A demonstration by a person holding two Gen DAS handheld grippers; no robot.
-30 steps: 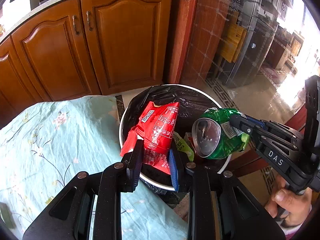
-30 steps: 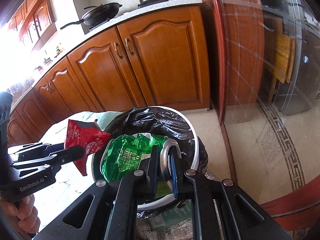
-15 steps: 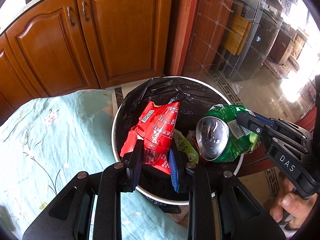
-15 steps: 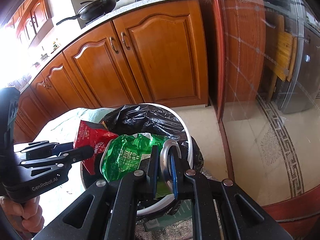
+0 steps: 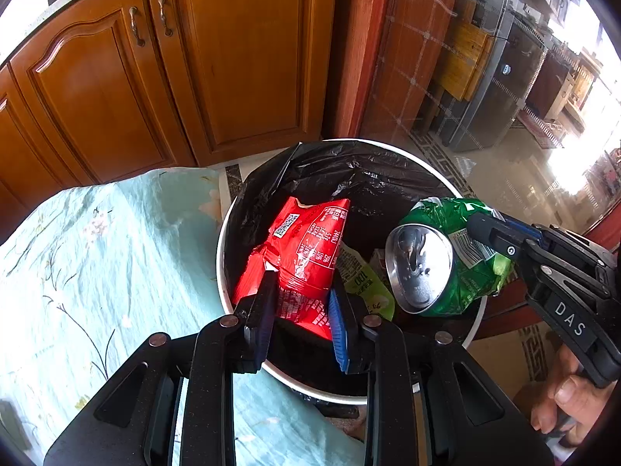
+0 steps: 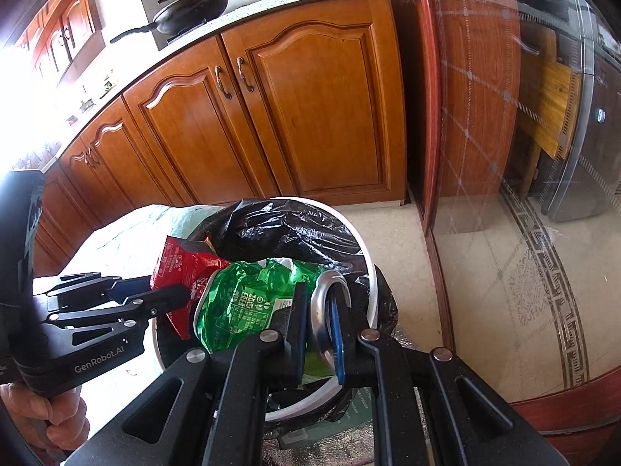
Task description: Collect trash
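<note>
A white bin (image 5: 223, 240) lined with a black bag (image 5: 349, 178) stands at the table's corner. My left gripper (image 5: 300, 303) is shut on a red snack wrapper (image 5: 306, 244) and holds it over the bin's mouth. Beside it, my right gripper (image 6: 316, 310) is shut on the rim of a crushed green can (image 6: 248, 303), also over the bin. In the left wrist view the can (image 5: 438, 260) shows its silver top, with the right gripper (image 5: 500, 233) coming in from the right. A green packet (image 5: 365, 283) lies inside the bin under the wrapper.
A pale blue flowered cloth (image 5: 97, 264) covers the table left of the bin. Wooden cabinet doors (image 6: 310, 108) stand behind, with a pan (image 6: 190, 11) and a pot on the counter. A glossy tiled floor (image 6: 504, 272) lies to the right. A hand (image 5: 570, 400) grips the right tool.
The left gripper with the red wrapper has moved forward and down, so the bin now sits nearer and more centred under it. The right gripper and green can have barely moved.
</note>
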